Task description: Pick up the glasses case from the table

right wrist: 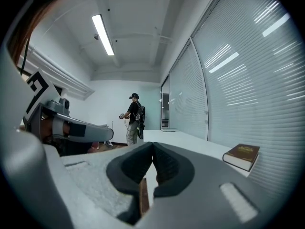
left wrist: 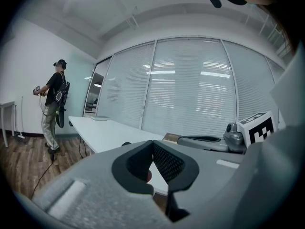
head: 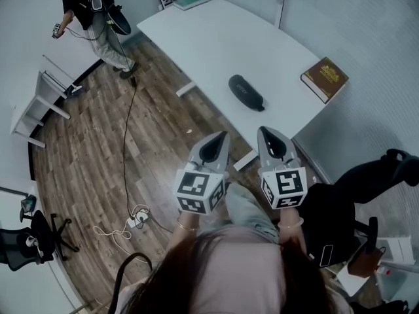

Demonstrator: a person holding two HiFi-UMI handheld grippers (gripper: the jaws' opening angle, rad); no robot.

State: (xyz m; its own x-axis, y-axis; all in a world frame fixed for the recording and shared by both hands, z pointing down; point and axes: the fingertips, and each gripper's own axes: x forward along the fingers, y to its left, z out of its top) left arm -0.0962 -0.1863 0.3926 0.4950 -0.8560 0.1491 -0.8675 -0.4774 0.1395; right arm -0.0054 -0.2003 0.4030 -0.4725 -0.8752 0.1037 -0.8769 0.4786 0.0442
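Observation:
The black oval glasses case (head: 245, 91) lies on the white table (head: 196, 38), near its front edge. Both grippers hang side by side over the floor, short of the table and pointing toward it. My left gripper (head: 222, 137) is shut with nothing in it, its tips just left of and nearer to me than the case. My right gripper (head: 263, 131) is also shut and empty, closest to the case. In the left gripper view the pads (left wrist: 164, 160) meet at the tip. The right gripper view shows the jaws closed over the table edge (right wrist: 190, 141).
A brown book (head: 324, 78) lies on the table's right corner, also seen as the book (right wrist: 243, 155). A teal notebook (head: 193, 0) sits at the far end. A person (head: 91, 15) stands at the left on the wood floor. A cable (head: 127, 142) trails there.

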